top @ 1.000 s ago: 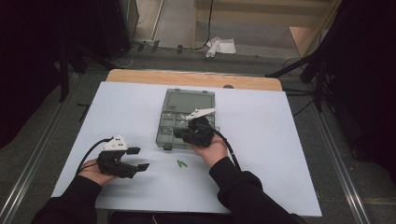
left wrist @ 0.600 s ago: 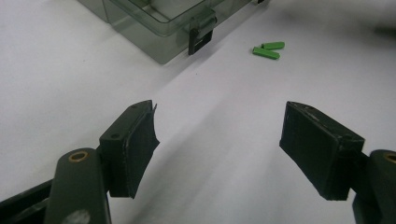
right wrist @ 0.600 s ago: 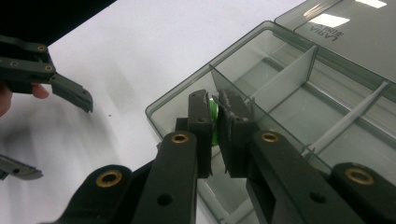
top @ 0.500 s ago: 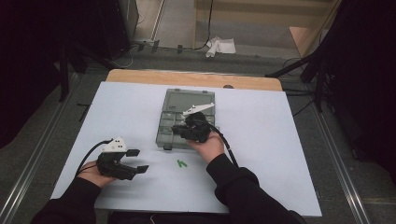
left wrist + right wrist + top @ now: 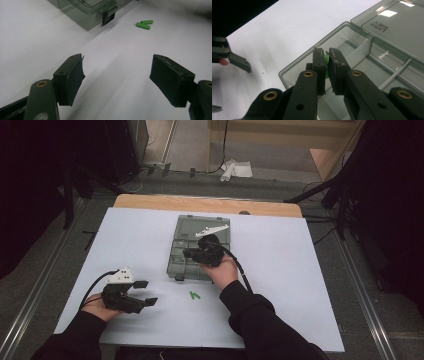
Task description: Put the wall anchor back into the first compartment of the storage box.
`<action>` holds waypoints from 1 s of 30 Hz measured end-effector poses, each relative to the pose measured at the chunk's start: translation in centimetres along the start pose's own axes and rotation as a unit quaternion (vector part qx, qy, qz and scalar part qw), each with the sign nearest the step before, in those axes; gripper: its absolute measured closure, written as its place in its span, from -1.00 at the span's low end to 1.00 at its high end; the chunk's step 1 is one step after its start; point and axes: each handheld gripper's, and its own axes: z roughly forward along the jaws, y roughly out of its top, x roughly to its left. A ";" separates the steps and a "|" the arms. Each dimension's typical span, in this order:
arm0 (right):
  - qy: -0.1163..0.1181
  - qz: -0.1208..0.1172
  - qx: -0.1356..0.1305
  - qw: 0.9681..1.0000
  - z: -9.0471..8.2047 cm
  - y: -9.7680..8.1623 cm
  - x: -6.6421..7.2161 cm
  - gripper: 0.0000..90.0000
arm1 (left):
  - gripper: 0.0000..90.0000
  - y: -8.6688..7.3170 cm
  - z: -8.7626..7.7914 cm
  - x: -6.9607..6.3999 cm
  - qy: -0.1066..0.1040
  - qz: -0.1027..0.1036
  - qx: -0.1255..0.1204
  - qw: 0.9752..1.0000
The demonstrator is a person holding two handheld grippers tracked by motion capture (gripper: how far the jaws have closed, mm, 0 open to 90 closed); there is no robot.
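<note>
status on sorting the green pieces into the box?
Done: nothing visibly placed yet in the clear grey compartment box. In hand: right tool shut on a small green plastic piece, held over a near compartment. Left: two green pieces lie on the white table; left tool is open with nothing between its jaws.

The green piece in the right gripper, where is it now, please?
In the right gripper view, the green piece is pinched between the right gripper jaws, over the organizer box.
</note>
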 end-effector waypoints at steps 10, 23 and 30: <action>-0.003 0.007 0.001 1.000 0.9 0.6 -0.5 0.88 | -0.43 -0.1 0.1 -0.1 -0.002 0.000 0.002 1.000; -0.010 0.004 0.004 1.000 2.2 1.4 -0.6 0.88 | -0.43 -0.2 0.1 -0.1 -0.001 0.002 0.007 1.000; -0.007 0.004 0.009 1.000 3.0 1.8 -0.5 0.88 | -0.43 -0.2 0.0 -0.1 -0.001 0.003 0.010 1.000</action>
